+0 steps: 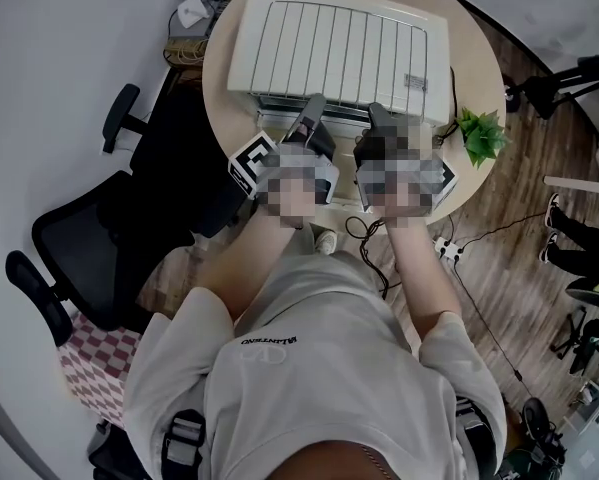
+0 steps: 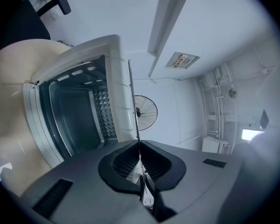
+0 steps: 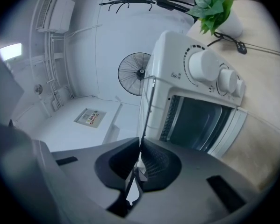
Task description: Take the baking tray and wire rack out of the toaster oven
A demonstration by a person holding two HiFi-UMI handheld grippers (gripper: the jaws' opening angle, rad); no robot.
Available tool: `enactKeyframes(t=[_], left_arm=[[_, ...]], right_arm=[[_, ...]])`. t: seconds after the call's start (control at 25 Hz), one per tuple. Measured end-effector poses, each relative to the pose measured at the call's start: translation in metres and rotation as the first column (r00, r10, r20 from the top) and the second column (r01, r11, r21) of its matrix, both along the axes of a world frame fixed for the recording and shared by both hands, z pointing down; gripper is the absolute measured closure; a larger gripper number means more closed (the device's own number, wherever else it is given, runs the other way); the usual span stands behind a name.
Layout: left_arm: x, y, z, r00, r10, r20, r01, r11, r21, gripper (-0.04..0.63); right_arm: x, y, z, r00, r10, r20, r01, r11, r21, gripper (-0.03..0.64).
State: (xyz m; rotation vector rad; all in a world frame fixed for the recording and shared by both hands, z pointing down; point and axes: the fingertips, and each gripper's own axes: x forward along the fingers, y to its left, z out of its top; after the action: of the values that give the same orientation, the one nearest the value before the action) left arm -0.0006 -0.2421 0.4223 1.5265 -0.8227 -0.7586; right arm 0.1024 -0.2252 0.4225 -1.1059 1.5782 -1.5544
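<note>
At the near edge of the tabletop: I hold both grippers side by side before the white ribbed-top toaster oven (image 1: 339, 43). It takes the middle and back of the round beige wooden tabletop (image 1: 477, 63). A small green plant in a white pot (image 1: 481, 133) stands at the right edge.
Left gripper (image 2: 140, 148): the jaws are pressed together on a thin flat metal piece (image 2: 133, 101). I see it only edge-on, as one fine line running forward from the pads.
Right gripper (image 3: 140, 148): it is clamped on the same fine line, beside the left one.
Held piece: from the edge alone I cannot tell if it is the baking tray or the wire rack. The line runs along the oven's outer shell and not into the mouth, so I judge it is out of the oven, or nearly.
Oven cavity (image 2: 69, 115): the mouth stands open and dark. I see no second piece on the side rails, but the floor of it is partly hidden.
Step in hand: I judge it is carrying the piece out with a grip on two sides.
Next move: it calls for keeping both grips firm and the piece level, bringing it to a free part of the tabletop, lowering it flat, and only then letting the jaws apart. After that I should look into the cavity for the other piece.
</note>
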Motion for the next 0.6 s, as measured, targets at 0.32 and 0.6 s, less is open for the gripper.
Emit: enactKeyframes(t=[0.32,0.6], left_arm=[[0.002,0.001,-0.005,1.000,0.012,-0.007,-0.011,0.997,0.077,0.563],[0.007,0.010,-0.019,0.998,0.050,-0.027,-0.046,0.991,0.126,0.361]], right_arm=[[0.001,0.001,-0.002,1.000,0.008,0.012,-0.008,0.999,0.033,0.570],[-0.008,0.015,-0.009,1.000,-0.011,0.020,0.009,0.997,0.077,0.535]])
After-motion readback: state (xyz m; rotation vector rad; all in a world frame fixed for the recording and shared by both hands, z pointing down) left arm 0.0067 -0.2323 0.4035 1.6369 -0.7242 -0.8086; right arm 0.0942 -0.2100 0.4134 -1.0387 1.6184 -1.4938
